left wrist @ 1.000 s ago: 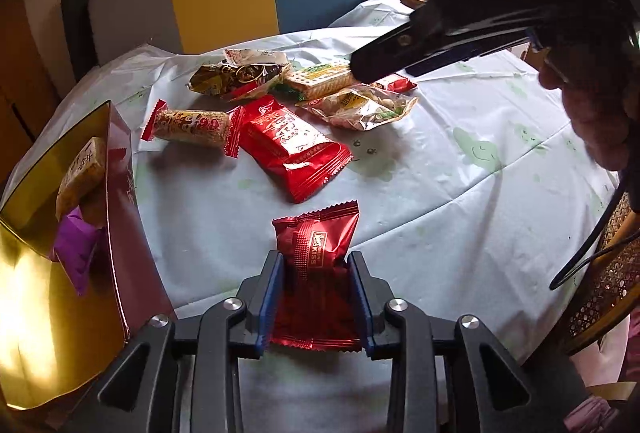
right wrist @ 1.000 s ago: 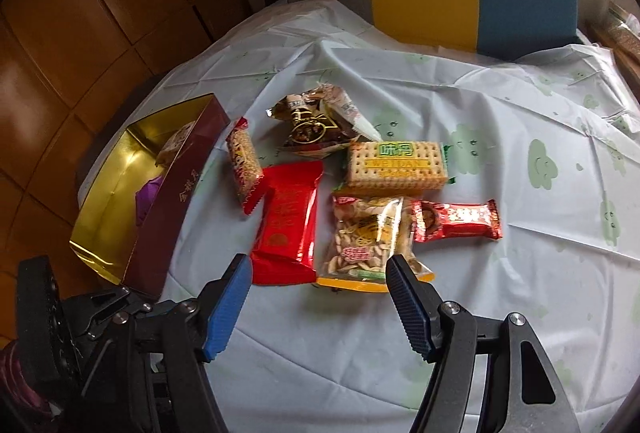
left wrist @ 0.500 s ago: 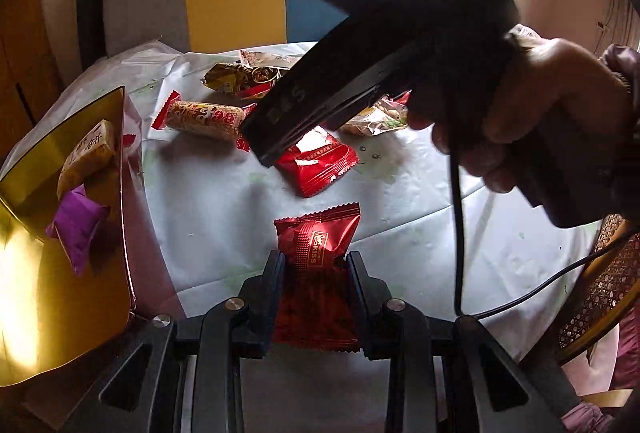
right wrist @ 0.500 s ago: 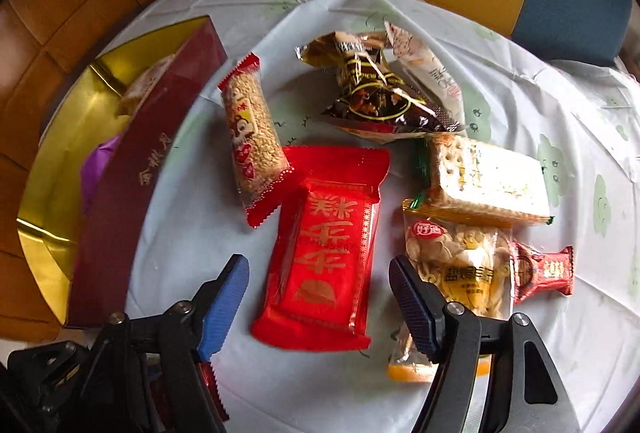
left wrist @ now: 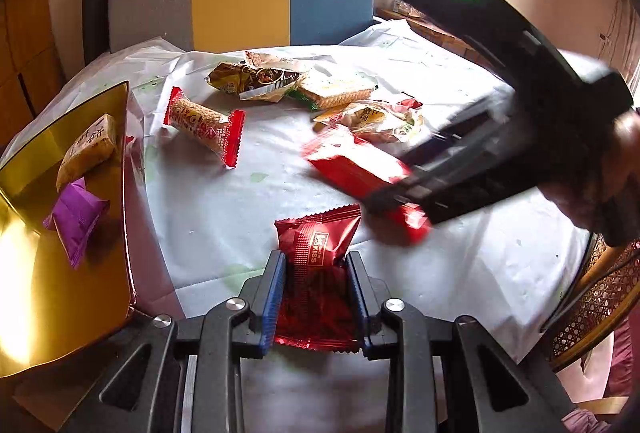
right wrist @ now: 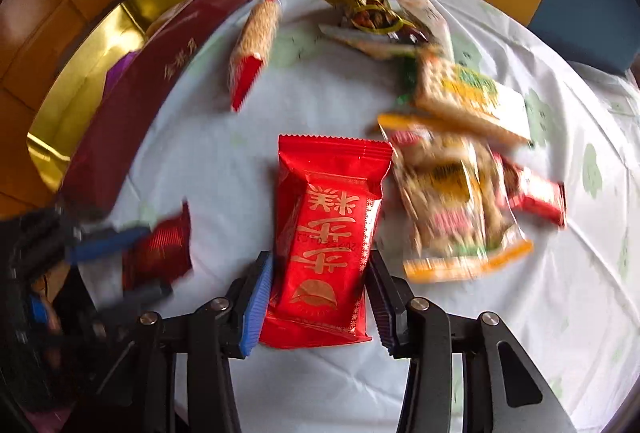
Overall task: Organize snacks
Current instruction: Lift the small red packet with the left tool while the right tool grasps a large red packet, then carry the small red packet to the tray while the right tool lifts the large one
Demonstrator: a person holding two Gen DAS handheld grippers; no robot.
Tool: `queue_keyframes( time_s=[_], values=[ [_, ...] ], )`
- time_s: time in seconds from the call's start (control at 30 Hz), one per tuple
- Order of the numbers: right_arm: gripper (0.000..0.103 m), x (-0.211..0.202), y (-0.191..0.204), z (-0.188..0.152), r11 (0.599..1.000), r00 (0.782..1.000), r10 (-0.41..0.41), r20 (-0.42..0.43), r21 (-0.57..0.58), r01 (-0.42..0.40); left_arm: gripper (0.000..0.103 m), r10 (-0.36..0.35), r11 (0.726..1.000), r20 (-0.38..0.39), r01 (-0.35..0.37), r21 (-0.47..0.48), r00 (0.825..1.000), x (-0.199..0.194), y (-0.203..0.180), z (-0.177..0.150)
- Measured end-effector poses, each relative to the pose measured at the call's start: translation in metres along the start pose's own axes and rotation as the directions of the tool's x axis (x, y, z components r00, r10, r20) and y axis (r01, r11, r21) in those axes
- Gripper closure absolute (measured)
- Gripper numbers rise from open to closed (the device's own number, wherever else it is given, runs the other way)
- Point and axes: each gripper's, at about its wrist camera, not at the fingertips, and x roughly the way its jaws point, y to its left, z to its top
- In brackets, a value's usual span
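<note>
The dark red wafer packet (left wrist: 316, 273) is clamped between the pads of the left tool (left wrist: 316, 297), above the near edge of the surface (left wrist: 224, 209). The bright red cake packet (right wrist: 324, 241) lies at the middle of the surface between the pads of the right tool (right wrist: 320, 297), whose jaws have just been closing; whether the pads already press on it cannot be told. The gold box (left wrist: 36, 293) with two snacks is seen at the left edge
</note>
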Motion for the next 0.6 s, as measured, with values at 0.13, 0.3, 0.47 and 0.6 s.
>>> queue_keyframes(
  time_s=[0.13,0.3,0.47,0.6],
  values=[
    [0.056,-0.003,-0.003,-0.017,1.0,1.0,-0.003,0.019,-0.006,0.003,0.075,-0.035,0.999,0.017,0.035,-0.024,0.999,-0.007,0.005,0.004],
    [0.055,0.002,0.004,-0.016,0.999,0.999,-0.021,0.038,-0.027,0.022,0.076,-0.086,0.995,0.075,0.089,-0.038,0.993,-0.03,0.006,0.015],
    [0.055,0.002,0.012,-0.022,0.998,0.998,-0.041,0.05,-0.049,0.044,0.076,-0.059,0.989,0.194,0.083,-0.119,0.979,-0.077,0.032,0.036],
    [0.055,0.0,0.018,-0.026,0.997,0.997,-0.054,0.054,-0.061,0.057,0.076,0.066,0.969,0.236,-0.006,-0.248,0.97,-0.101,0.08,0.046]
  ],
)
